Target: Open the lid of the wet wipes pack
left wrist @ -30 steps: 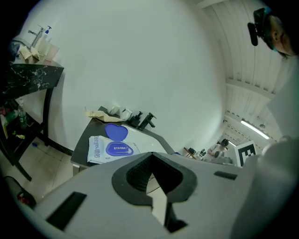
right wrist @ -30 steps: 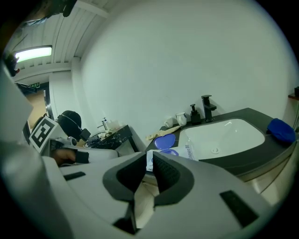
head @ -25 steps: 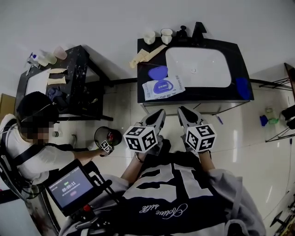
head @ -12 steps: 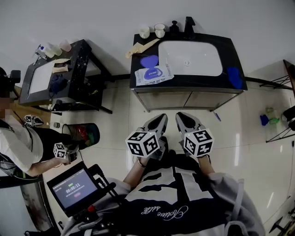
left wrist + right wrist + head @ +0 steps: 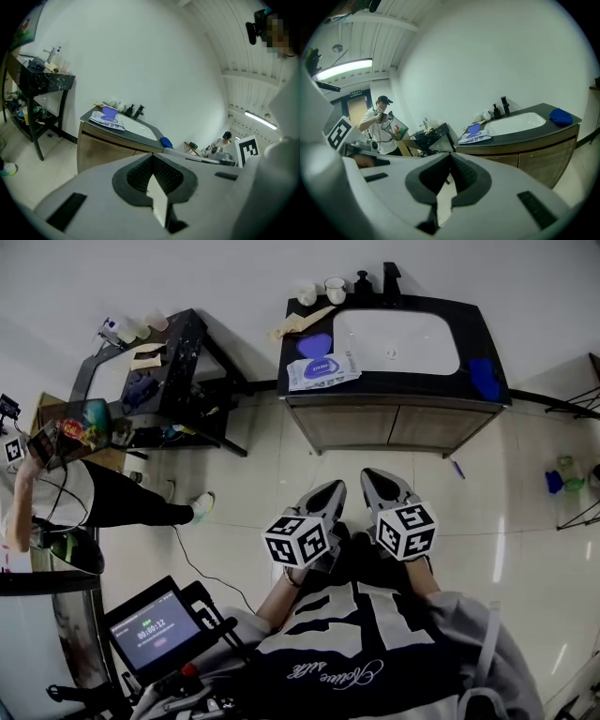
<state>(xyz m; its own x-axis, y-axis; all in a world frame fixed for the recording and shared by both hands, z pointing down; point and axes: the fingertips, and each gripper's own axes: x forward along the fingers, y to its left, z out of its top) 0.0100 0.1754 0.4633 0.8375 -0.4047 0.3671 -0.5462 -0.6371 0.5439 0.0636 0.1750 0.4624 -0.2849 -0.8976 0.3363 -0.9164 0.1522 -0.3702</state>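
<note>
The wet wipes pack (image 5: 323, 372) lies on the left end of the dark vanity counter (image 5: 398, 385), white with a blue oval print. Its blue lid (image 5: 316, 344) appears flipped back onto the counter behind it. The pack also shows far off in the left gripper view (image 5: 107, 120) and the right gripper view (image 5: 475, 137). My left gripper (image 5: 334, 489) and right gripper (image 5: 369, 476) are held side by side near my body, over the floor and well short of the vanity. Both are shut on nothing (image 5: 152, 156) (image 5: 450, 155).
A white sink basin (image 5: 398, 341), a black faucet (image 5: 390, 278), two cups (image 5: 321, 291), a beige cloth (image 5: 301, 322) and a blue object (image 5: 486, 379) share the counter. A cluttered black side table (image 5: 159, 362) stands left. A person (image 5: 56, 484) holds a bin at far left. A monitor (image 5: 157, 630) sits low left.
The vanity now looks farther from my grippers than a second ago. The person on the left has stood up and moved away left with the bin. Both grippers stay shut.
</note>
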